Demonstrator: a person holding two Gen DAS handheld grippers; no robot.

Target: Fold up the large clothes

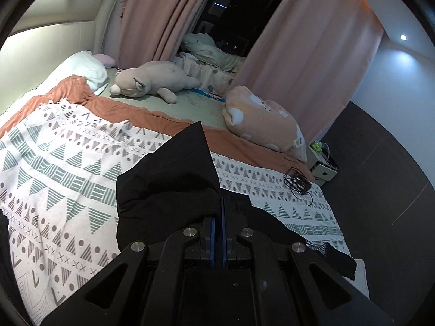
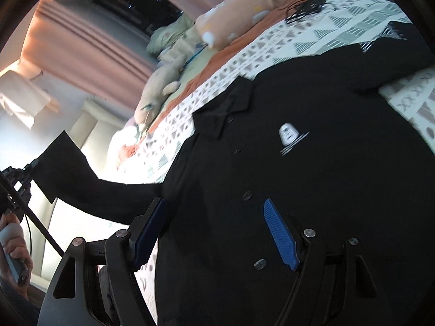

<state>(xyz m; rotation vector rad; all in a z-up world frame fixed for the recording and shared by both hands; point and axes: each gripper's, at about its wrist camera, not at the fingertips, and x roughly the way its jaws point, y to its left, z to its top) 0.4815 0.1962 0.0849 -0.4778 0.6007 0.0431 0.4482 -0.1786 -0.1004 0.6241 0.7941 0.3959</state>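
The left claw (image 1: 217,212) is pinched tight on a fold of the black shirt (image 1: 174,179), its blue pads pressed together with cloth bunched up over and around the tips, so the pinch point itself is hidden. In the right wrist view that same claw shows at the far left edge, holding a sleeve (image 2: 68,174) lifted off the bed, with a hand (image 2: 13,247) on its handle cut off by the frame.

The right claw (image 2: 214,231) stands wide, both blue pads (image 2: 280,233) clear of the cloth, hovering over the shirt's front with nothing between them. The shirt lies spread on the patterned blanket (image 1: 54,179) (white, with grey-green triangles), collar (image 2: 225,111) and buttons visible. On the chest sits a small white logo (image 2: 288,135), a face-like emblem above slanted stripes; no lettering can be read, and motion blur softens it.

Farther out lie a grey plush toy (image 1: 152,81), a peach cushion (image 1: 261,119) and a tangle of black cable (image 1: 297,183) near the bed's edge. Pink curtains (image 1: 152,16) frame a dark window whose contents cannot be made out.
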